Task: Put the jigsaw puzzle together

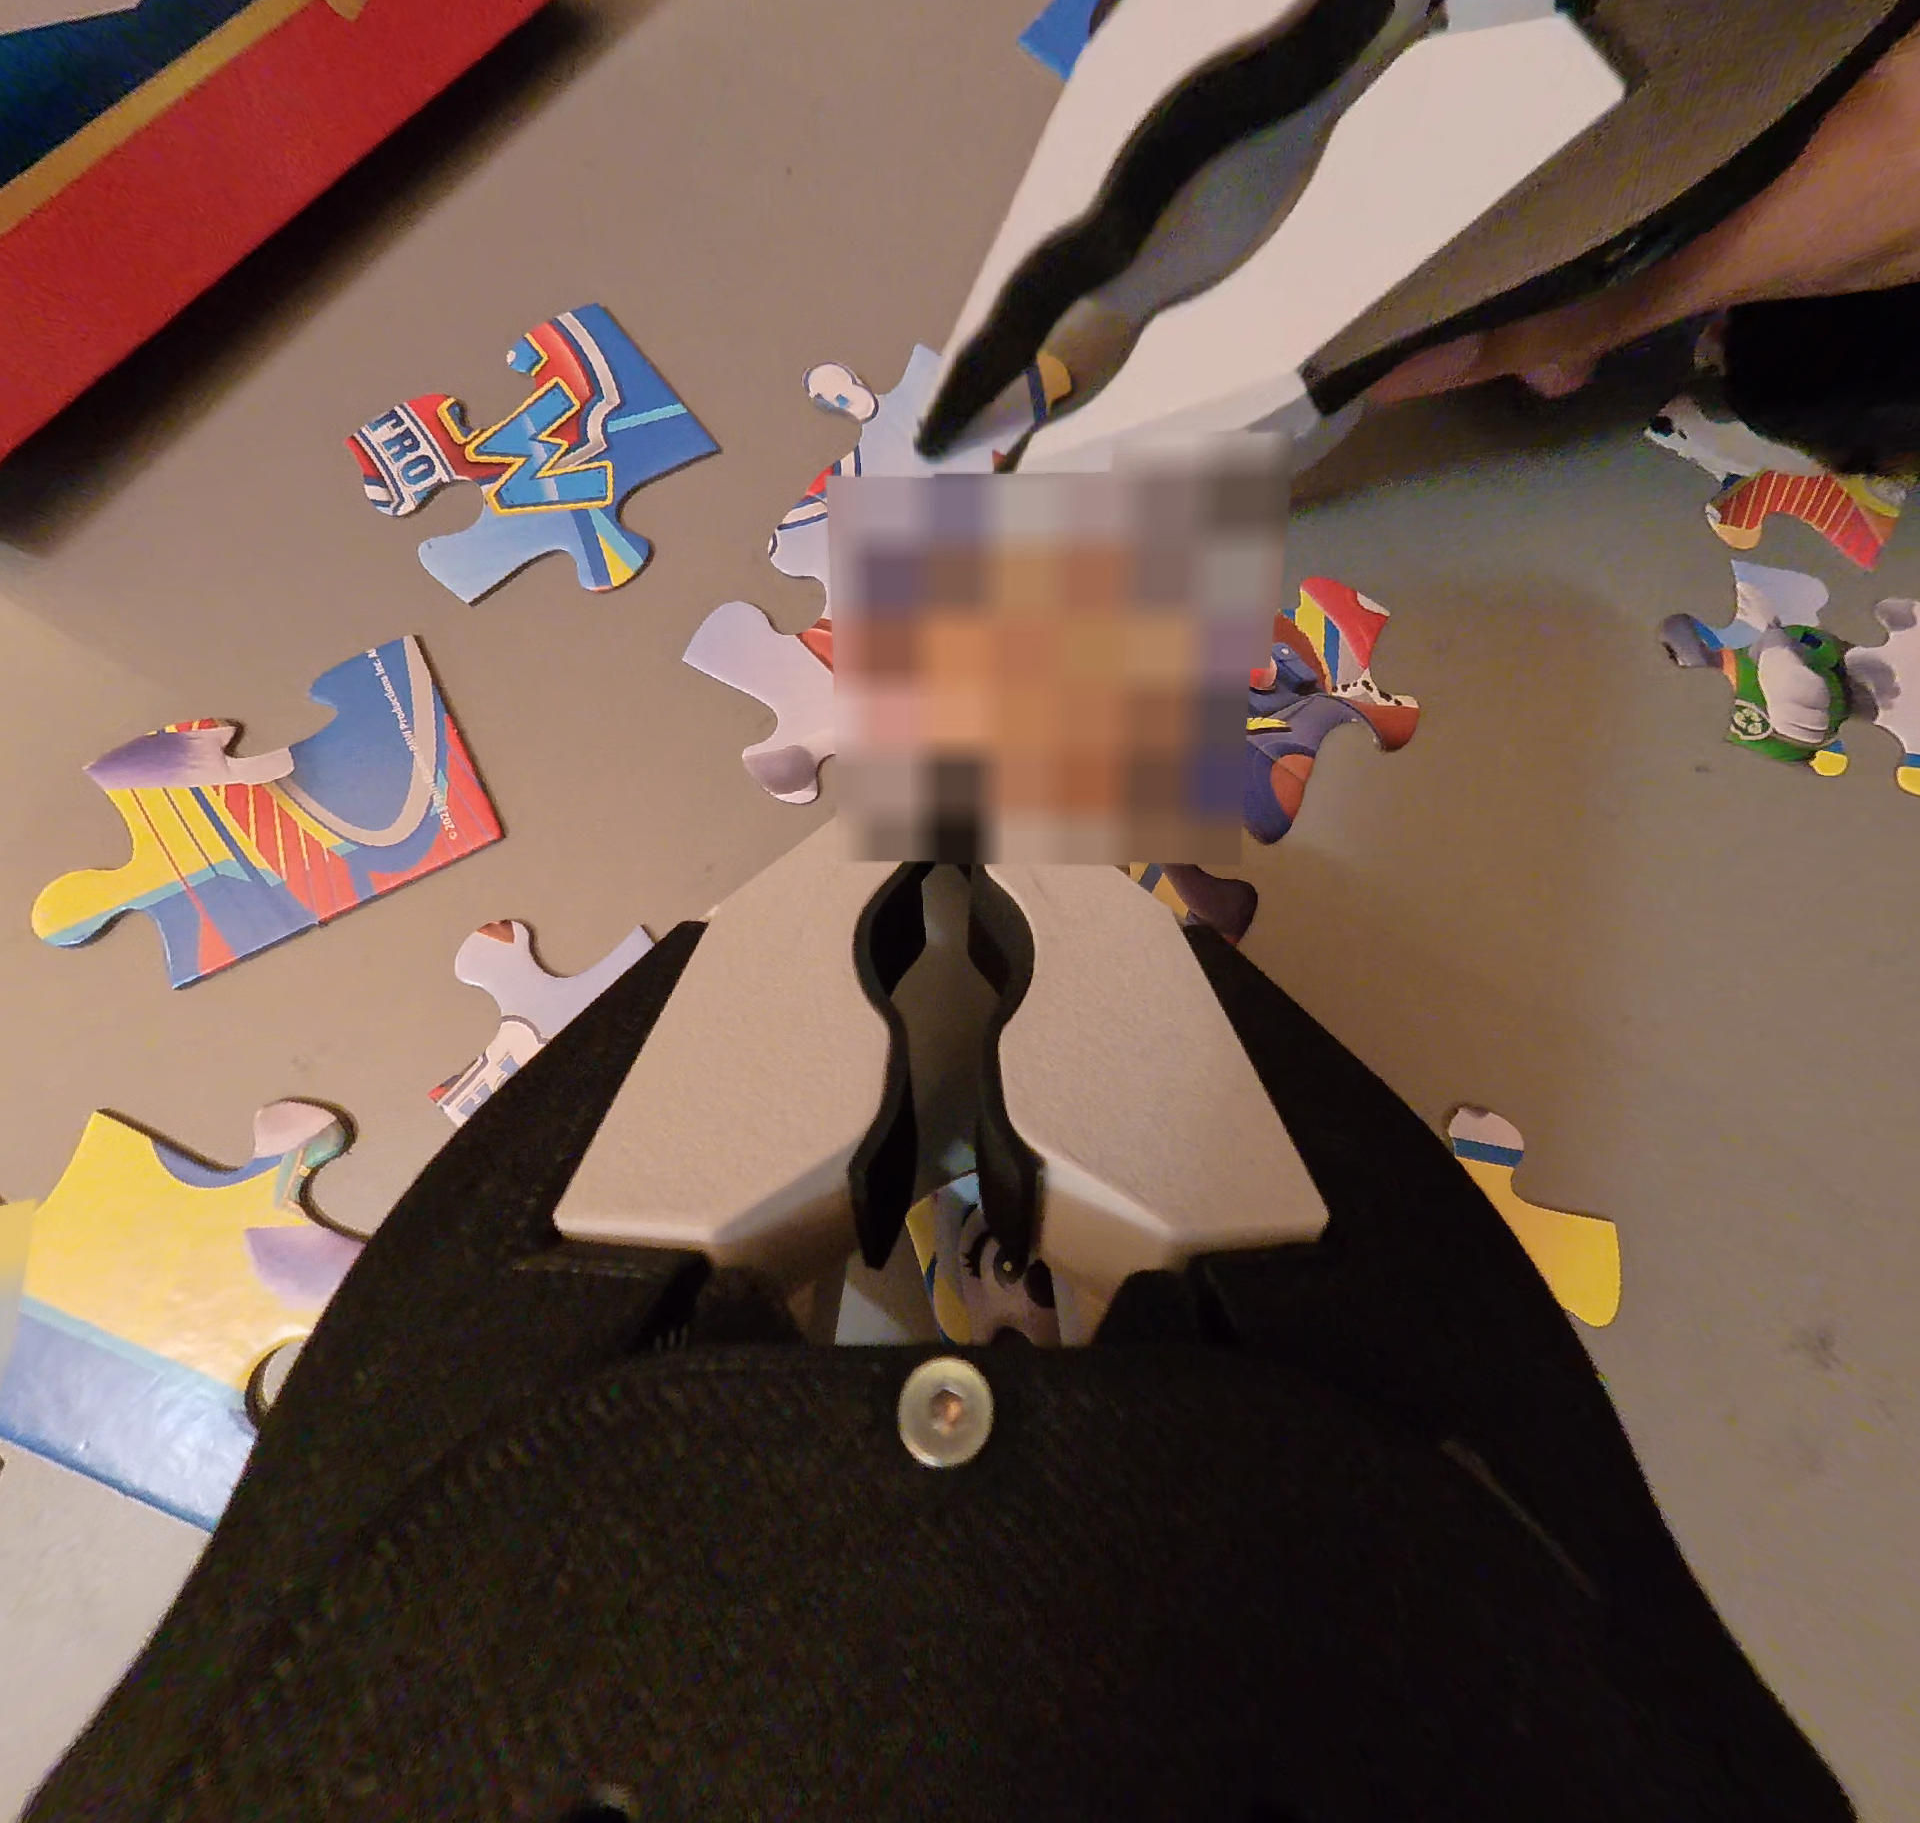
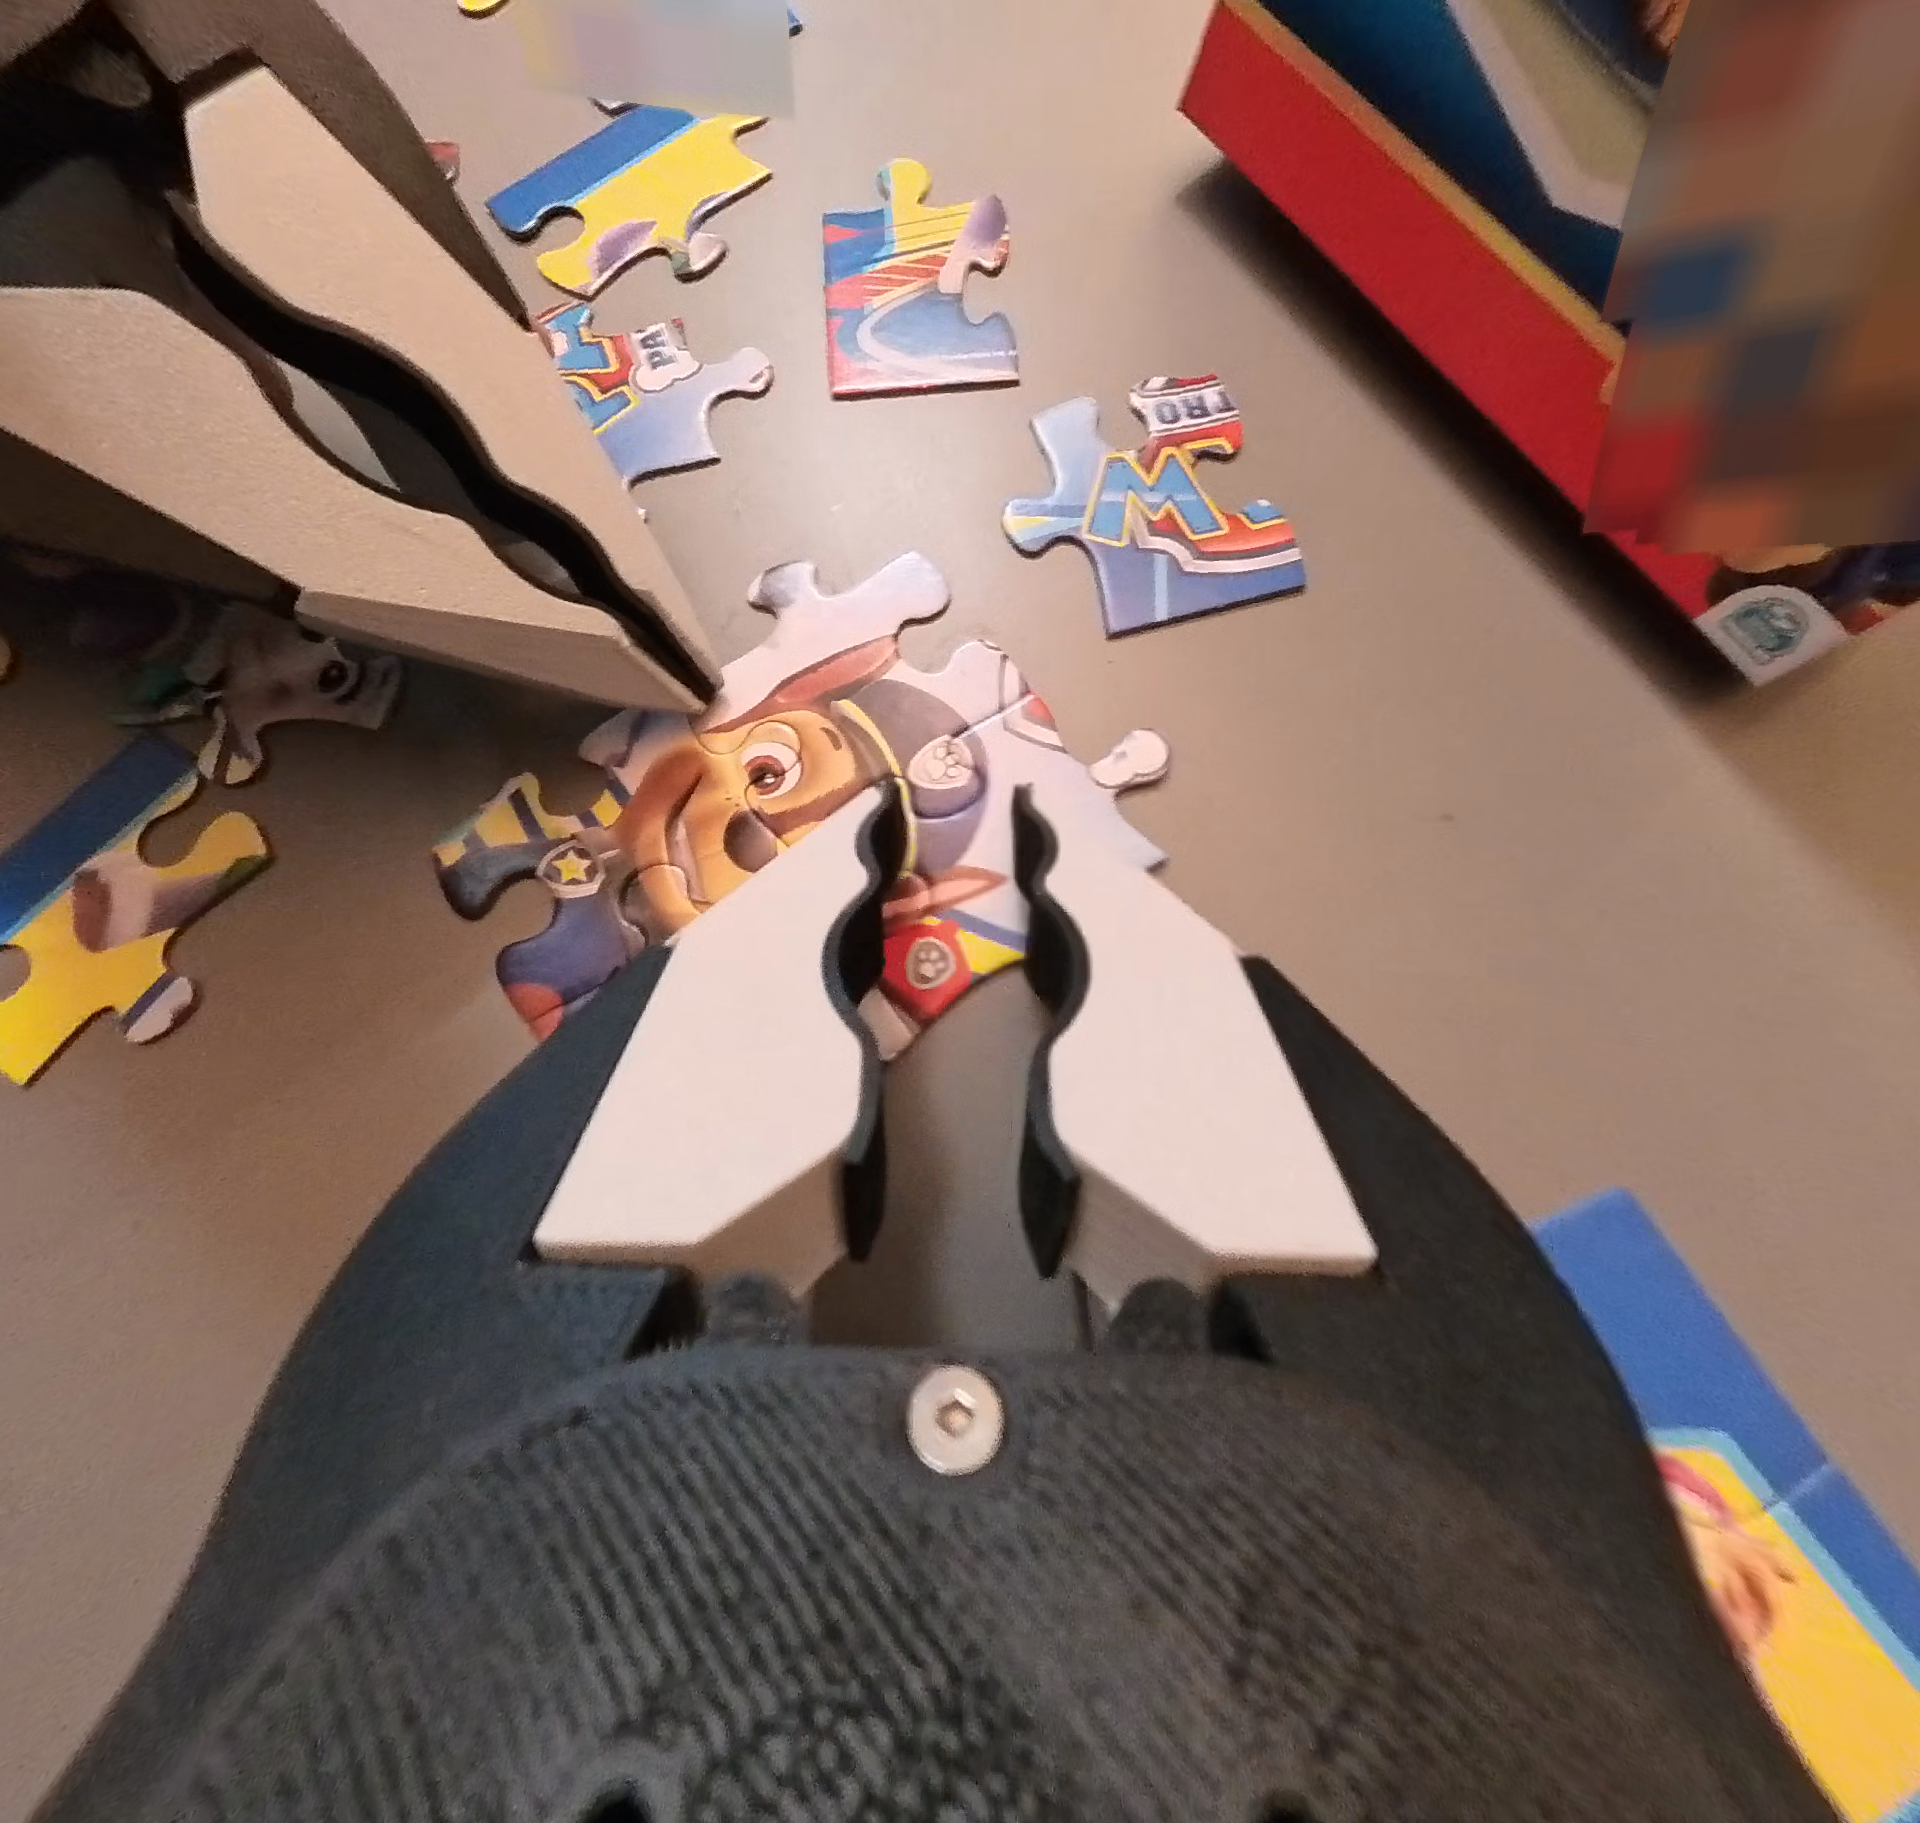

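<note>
A cluster of joined puzzle pieces [image 2: 790, 786] showing a cartoon dog lies flat on the grey surface. In the left wrist view a mosaic patch hides most of it, and only its pale edge [image 1: 758, 672] shows. My left gripper [image 2: 698, 695] is shut, and its tip rests on the cluster's far left edge. In its own view [image 1: 951, 880] the mosaic hides its fingertips. My right gripper [image 2: 954, 802] is open, with its fingers spread just over the cluster's near right part and nothing pinched between them. It also shows in the left wrist view [image 1: 987, 428], coming in from the top right.
A red and blue box [image 1: 208, 163] stands at the back; it also shows in the right wrist view [image 2: 1403, 215]. Loose pieces lie around the cluster: one with lettering [image 1: 540, 454], a red-blue-yellow one [image 1: 281, 817], and a green one [image 1: 1797, 693]. A hand [image 1: 1766, 246] holds the right gripper. One gripper's finger ends stand about 6 centimeters off the other's.
</note>
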Available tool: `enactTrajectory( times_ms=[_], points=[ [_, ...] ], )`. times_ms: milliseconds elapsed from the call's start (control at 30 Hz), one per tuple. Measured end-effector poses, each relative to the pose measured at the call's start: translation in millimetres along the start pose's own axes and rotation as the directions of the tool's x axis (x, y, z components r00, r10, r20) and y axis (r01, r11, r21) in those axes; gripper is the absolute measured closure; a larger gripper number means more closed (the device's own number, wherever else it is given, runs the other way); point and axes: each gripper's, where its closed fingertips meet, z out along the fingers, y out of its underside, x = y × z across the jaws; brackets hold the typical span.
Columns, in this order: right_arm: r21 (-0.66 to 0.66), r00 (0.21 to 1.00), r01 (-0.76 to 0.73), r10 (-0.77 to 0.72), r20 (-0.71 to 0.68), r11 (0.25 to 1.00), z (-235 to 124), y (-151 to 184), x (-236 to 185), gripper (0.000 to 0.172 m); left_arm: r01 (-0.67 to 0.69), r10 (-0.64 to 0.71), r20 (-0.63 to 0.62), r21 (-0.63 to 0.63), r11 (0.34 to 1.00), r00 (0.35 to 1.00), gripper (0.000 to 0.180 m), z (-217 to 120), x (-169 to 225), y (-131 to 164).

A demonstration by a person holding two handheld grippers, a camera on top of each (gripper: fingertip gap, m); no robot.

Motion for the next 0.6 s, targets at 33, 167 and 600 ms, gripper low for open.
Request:
enactTrajectory(
  times_ms=[33, 167, 600],
  points=[
    [0.017, 1.000, -0.009, 0.009, -0.013, 1.000, -3, -3, 4, 0.149, -0.002, 0.002, 0.002, 0.000, 1.000, 1.000, 0.180, 0, 0, 0],
    [0.020, 0.997, -0.071, 0.071, -0.042, 0.997, -5, 1, 18, 0.151, -0.005, 0.005, 0.005, 0.000, 1.000, 1.000, 0.180, 0, 0, 0],
    [-0.001, 0.994, -0.046, 0.046, -0.100, 0.999, -5, 6, 23, 0.160, -0.010, 0.010, 0.009, 0.000, 1.000, 1.000, 0.180, 0, 0, 0]
  ],
)
